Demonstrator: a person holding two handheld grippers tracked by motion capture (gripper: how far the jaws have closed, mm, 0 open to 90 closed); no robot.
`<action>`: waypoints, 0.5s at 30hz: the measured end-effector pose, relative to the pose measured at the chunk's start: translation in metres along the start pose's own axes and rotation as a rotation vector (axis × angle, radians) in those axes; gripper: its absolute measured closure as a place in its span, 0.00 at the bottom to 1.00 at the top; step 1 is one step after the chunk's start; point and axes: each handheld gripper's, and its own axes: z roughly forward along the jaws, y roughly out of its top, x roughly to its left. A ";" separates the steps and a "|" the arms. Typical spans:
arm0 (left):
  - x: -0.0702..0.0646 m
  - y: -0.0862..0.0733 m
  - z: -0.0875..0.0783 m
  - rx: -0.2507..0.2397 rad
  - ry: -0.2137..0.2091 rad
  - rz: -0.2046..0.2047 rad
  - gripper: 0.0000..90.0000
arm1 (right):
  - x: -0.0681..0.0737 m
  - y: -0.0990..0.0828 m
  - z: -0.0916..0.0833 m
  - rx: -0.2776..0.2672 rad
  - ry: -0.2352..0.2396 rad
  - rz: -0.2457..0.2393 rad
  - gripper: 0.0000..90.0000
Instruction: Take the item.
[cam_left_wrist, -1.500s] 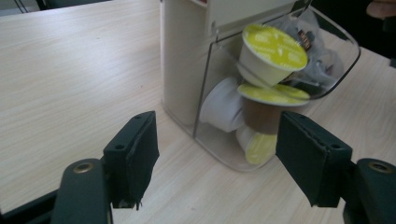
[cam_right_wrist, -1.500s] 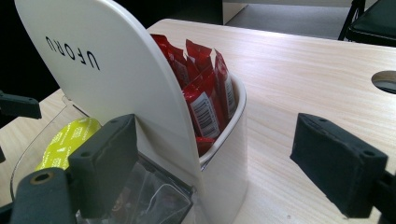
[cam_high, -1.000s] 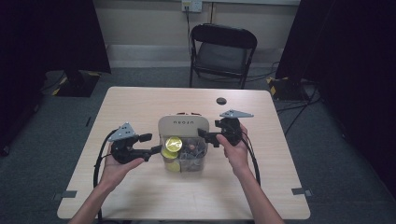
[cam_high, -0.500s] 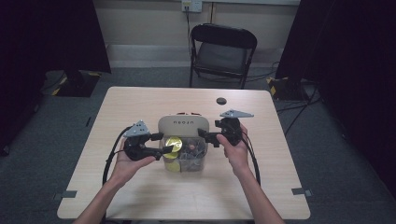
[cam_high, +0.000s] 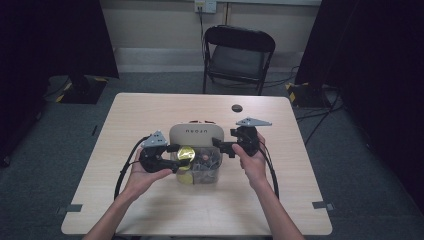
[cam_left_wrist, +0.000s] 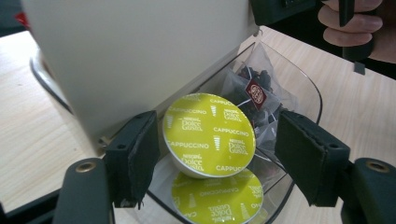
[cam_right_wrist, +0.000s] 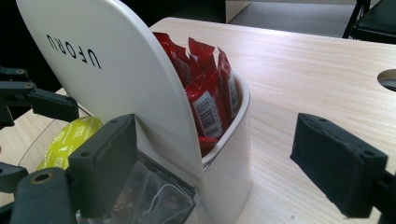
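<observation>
Lime-green capsule (cam_left_wrist: 208, 135) sits in the clear tray (cam_left_wrist: 306, 88) against the white organiser (cam_high: 196, 134), on another capsule. Left gripper (cam_left_wrist: 215, 156) has just been opening, pads off the capsule between them: placement looks done, retreat left. Right gripper (cam_right_wrist: 229, 163) gapes around the organiser's wall. Pale wood table (cam_high: 150, 110), chair (cam_high: 239, 52) behind.

From my remote station I see a light wooden table (cam_high: 150, 120) on a grey-green carpeted floor (cam_high: 60, 150). A black folding chair (cam_high: 239, 57) stands just beyond the table's far edge, facing it. Behind the chair runs a pale wall (cam_high: 155, 22) with a wall socket (cam_high: 205, 6) and a cable hanging from it. Black curtains (cam_high: 380, 75) close off both sides. Yellow-and-black striped tape (cam_high: 295, 95) marks the floor near the right curtain. The lighting is even, overhead.
</observation>
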 end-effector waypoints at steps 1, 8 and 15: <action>-0.001 0.000 0.001 0.001 -0.004 -0.001 0.35 | 0.000 0.000 0.000 0.000 0.000 0.001 0.16; -0.003 -0.001 0.008 0.010 -0.013 -0.001 0.36 | 0.000 0.000 0.000 -0.001 0.001 0.006 0.16; -0.003 -0.001 0.013 0.034 -0.016 0.012 0.36 | -0.001 -0.001 0.000 -0.001 0.003 0.008 0.16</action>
